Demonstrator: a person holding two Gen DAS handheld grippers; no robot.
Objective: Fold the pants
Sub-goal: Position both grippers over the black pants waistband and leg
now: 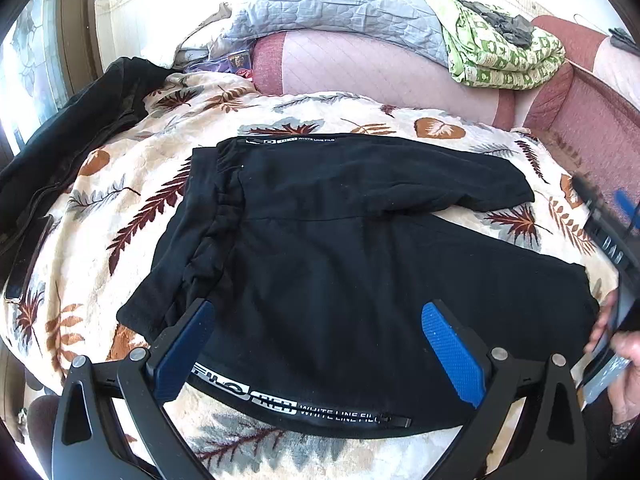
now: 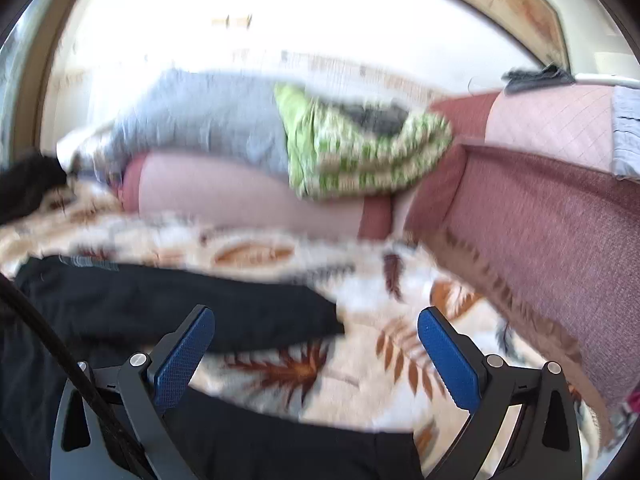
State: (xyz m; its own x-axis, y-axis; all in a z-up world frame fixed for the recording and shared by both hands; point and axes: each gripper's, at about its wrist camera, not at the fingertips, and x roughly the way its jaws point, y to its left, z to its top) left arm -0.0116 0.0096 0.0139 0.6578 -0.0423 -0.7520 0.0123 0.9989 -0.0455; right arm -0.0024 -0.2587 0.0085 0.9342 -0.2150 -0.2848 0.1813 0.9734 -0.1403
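Both tools are spread wide and hold nothing: my left tool (image 1: 316, 344) hovers over the near edge of the black pants (image 1: 340, 248), my right tool (image 2: 316, 356) over the leg ends, its view blurred. The pants lie on the leaf-print blanket (image 1: 100, 216) covering the bed, legs shortened, apparently doubled back toward the waistband (image 1: 212, 216). I judge one fold made; bringing the two legs together and tidying is left.

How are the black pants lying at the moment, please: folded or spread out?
Partly folded: the black pants lie flat on the leaf-print blanket, legs splayed apart and short, apparently doubled back. Both tongs are open, holding nothing.
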